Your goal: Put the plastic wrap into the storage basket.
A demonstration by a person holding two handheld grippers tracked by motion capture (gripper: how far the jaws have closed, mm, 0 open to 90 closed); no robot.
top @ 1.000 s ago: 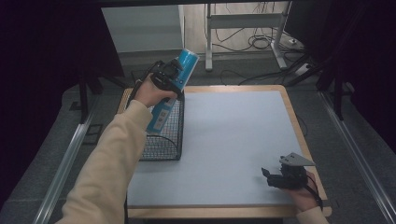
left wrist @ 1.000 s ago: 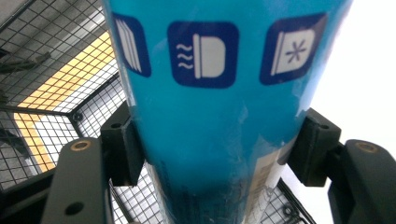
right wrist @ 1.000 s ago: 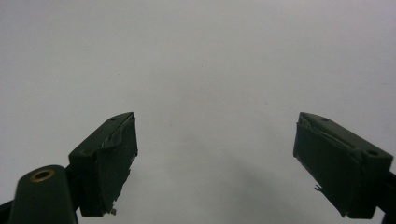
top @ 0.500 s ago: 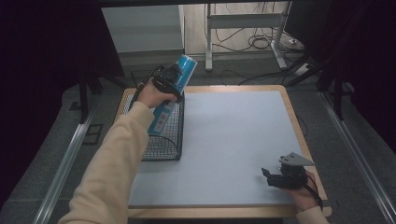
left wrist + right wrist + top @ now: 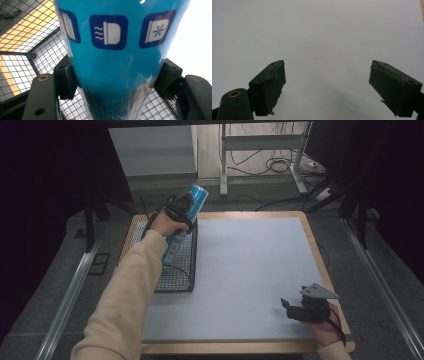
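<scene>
A tall blue container (image 5: 198, 199) with white icons on dark blue squares (image 5: 110, 32) is tilted, its top leaning to the far right. My left gripper (image 5: 181, 213) is shut on its middle, and both black pads (image 5: 65, 76) press its sides. Its lower end hangs inside the black wire basket (image 5: 176, 279) at the table's left. The basket's mesh (image 5: 45, 55) shows below and behind the container. My right gripper (image 5: 289, 307) rests near the table's front right corner. In the right gripper view its jaws (image 5: 327, 82) stand wide open over the bare white mat (image 5: 312, 30).
The white mat (image 5: 250, 260) covers most of the wood-edged table (image 5: 315, 250). Metal rails run along the floor on both sides. A table frame and cables lie on the floor beyond the far edge.
My left hand has lowered the blue container toward the basket, with the grip unchanged. The right gripper has stayed where it was.
</scene>
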